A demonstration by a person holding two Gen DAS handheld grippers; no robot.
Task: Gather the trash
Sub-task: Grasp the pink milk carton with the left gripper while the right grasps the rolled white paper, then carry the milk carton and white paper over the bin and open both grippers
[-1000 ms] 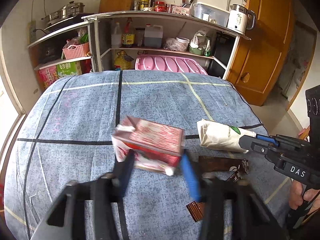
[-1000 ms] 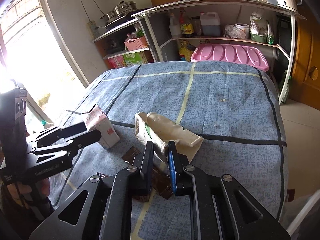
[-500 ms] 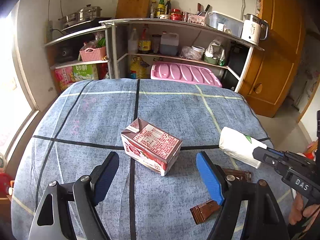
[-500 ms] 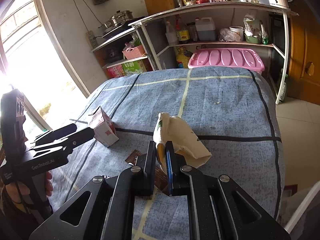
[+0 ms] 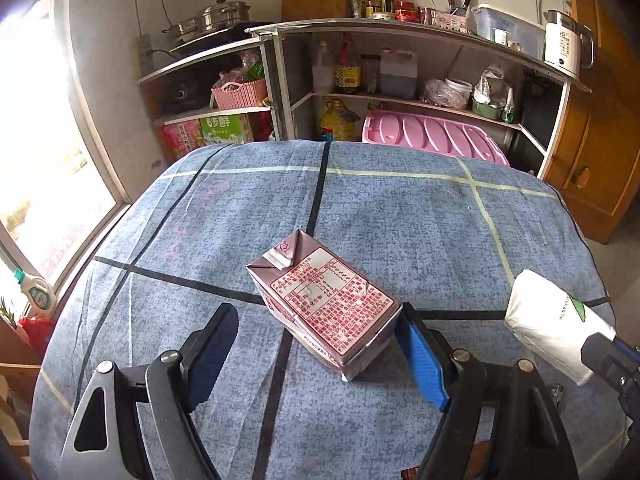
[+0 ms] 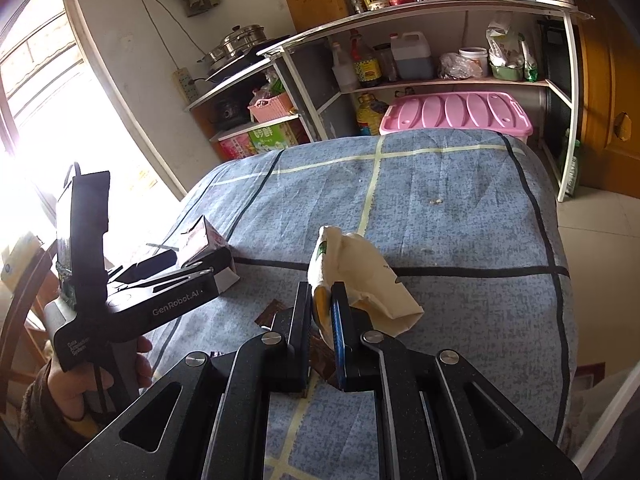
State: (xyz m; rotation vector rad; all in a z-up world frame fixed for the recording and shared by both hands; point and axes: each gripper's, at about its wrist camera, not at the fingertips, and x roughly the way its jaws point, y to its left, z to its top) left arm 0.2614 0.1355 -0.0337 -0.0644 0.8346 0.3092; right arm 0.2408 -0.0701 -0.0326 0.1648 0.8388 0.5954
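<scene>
Here, left claw [image 5: 316, 344] ("GenRobot.AI") gapes around carton [image 5: 324, 312]; right claw [image 6: 321, 312] pinches bag [image 6: 360, 276].

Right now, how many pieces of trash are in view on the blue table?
3, maybe more hidden. Pink-printed drink carton lies between the open left gripper fingers. Cream paper bag is clamped in the right gripper. Brown wrapper lies beneath, partly covered.

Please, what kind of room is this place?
Most likely a home kitchen or pantry corner. Open shelves hold oil and sauce bottles, steel pots stand on a cooktop, and an electric kettle sits on top. The work surface is a table under a blue cloth.
</scene>
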